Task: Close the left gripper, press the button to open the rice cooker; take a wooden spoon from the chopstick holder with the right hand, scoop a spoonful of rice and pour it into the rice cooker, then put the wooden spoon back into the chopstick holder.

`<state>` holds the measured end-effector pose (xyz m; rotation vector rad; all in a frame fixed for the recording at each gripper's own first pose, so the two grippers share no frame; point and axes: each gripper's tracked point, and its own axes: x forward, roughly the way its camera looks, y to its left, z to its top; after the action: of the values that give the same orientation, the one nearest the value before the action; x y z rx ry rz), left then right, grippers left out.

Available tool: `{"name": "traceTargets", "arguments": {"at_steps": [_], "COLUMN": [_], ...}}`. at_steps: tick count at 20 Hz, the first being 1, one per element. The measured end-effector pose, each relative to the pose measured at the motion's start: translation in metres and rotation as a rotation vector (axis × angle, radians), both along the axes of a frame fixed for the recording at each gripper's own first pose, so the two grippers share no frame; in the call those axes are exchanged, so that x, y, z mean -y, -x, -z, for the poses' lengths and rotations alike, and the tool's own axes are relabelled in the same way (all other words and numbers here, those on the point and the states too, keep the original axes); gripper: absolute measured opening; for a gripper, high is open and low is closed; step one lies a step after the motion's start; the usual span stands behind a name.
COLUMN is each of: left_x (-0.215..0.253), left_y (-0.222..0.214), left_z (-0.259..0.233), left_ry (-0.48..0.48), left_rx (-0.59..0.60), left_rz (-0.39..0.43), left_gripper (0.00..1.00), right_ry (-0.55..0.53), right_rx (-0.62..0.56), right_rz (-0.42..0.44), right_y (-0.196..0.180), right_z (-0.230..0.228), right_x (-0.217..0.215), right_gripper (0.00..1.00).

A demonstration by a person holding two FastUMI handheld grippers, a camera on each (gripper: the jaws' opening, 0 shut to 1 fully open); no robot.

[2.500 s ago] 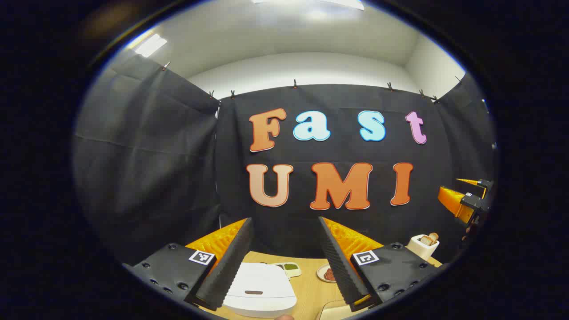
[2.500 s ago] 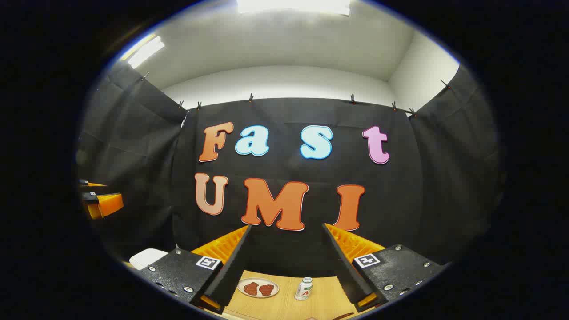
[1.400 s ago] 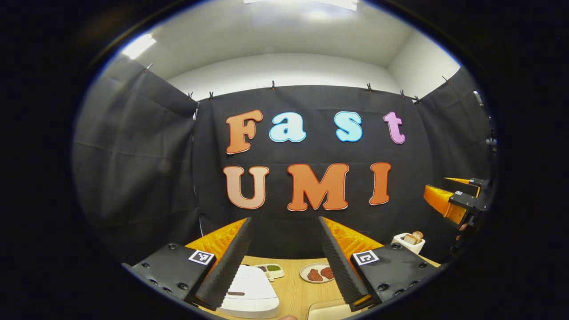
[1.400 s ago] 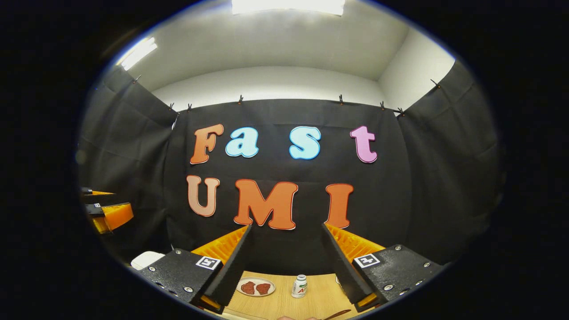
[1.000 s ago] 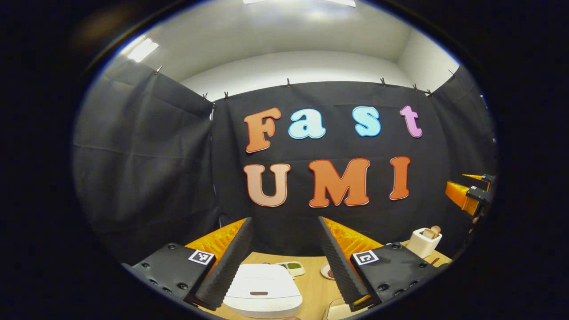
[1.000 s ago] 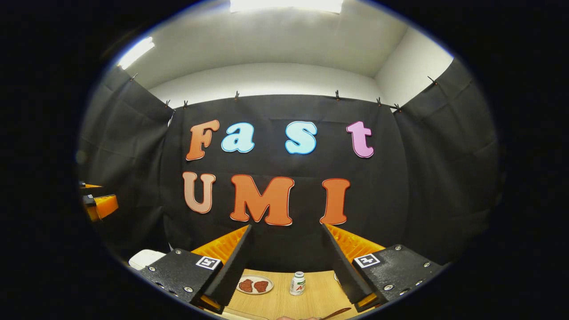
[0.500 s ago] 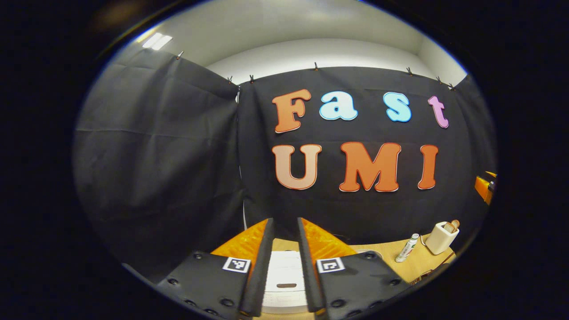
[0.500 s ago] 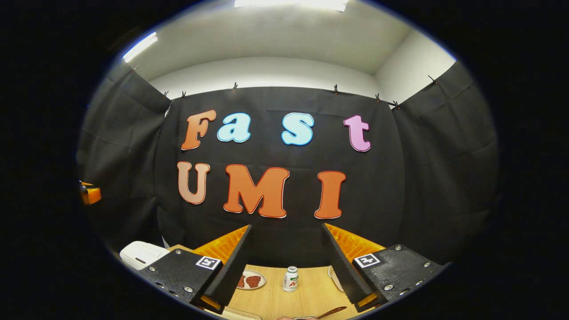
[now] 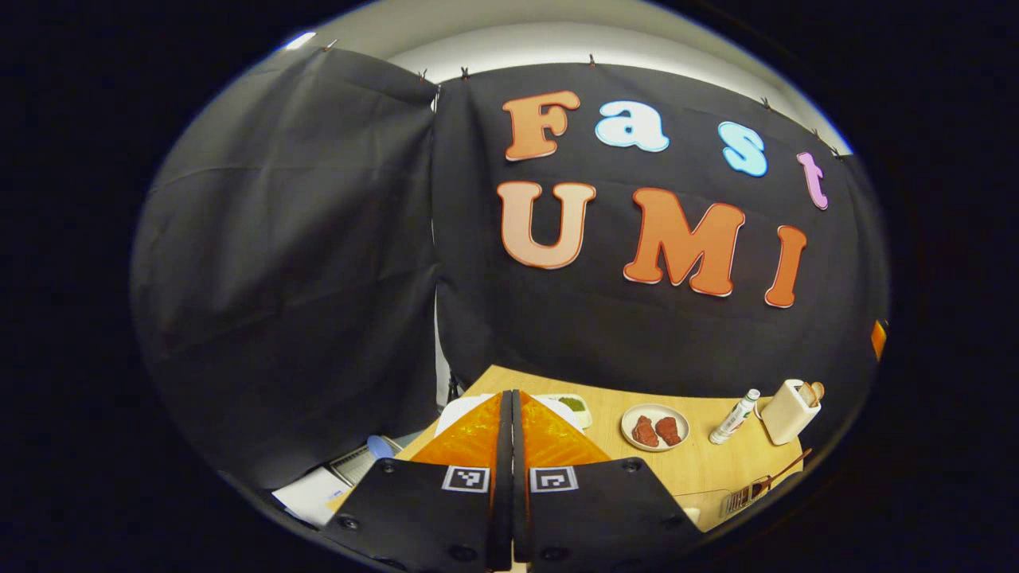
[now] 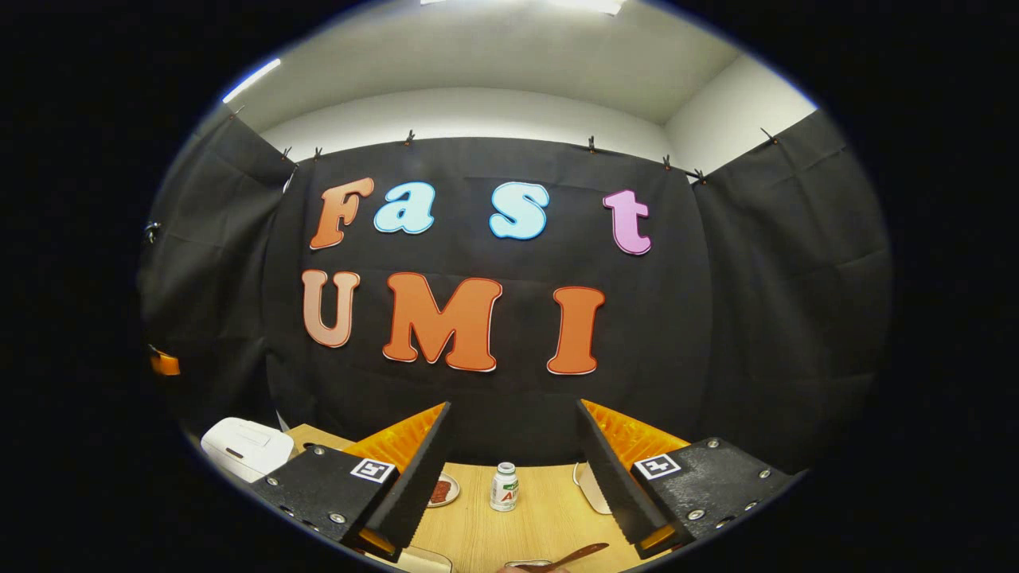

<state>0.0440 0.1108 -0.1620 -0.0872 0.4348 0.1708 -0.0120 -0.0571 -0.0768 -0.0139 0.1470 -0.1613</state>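
The left gripper (image 9: 506, 414) is seen at the bottom centre of the left gripper view with its 2 orange, black-padded fingers (image 9: 478, 434) pressed flat together, nothing between them. A square black-and-white marker is fixed on each finger base. Just behind the fingertips, at the lower centre of the frame, a sliver of the white rice cooker (image 9: 455, 410) is visible on the light wooden table (image 9: 605, 394); whether the fingers touch it cannot be told. In the right gripper view the same rice cooker (image 10: 245, 447) is found at the lower left, its lid down.

At the lower right of the left gripper view, a white round plate with 2 reddish-brown pieces (image 9: 655, 427) is placed near a small white bottle with a green cap (image 9: 734, 416), and just beyond it stands the cream-coloured chopstick holder (image 9: 786, 411) with wooden utensil tops showing above its rim. A wooden-handled utensil (image 9: 766, 484) is laid below it near the frame's edge.

The right gripper (image 10: 513, 442) is held wide open at the bottom of the right gripper view, empty. Between its fingers the white bottle (image 10: 504, 486) is seen upright; its label carries red and green print too small to be read. A brown wooden handle (image 10: 575, 555) is seen at the bottom edge.
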Motion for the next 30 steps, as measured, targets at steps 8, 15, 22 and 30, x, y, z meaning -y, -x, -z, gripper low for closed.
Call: {"name": "traceTargets", "arguments": {"at_steps": [8,15,22,30], "left_x": [0.01,0.024,0.02,0.017], "left_y": [-0.008,-0.007,-0.005,-0.001], "left_z": [0.097,0.145,0.182,0.176], "left_ry": [0.242,0.365,0.412,0.29], "left_rx": [-0.314,-0.453,-0.518,-0.488], "left_rz": [0.009,0.025,-0.021,-0.019], "left_gripper": [0.05,0.05,0.05,0.05], "right_ry": [0.05,0.039,0.057,0.014], "right_rx": [-0.06,-0.13,-0.166,-0.234], "right_rz": [0.055,0.098,0.113,0.089], "right_y": [0.012,0.028,0.035,0.04], "right_z": [0.025,0.053,0.07,0.103], "right_x": [0.02,0.034,0.042,0.039], "right_gripper": [0.94,0.94,0.94,0.94]}}
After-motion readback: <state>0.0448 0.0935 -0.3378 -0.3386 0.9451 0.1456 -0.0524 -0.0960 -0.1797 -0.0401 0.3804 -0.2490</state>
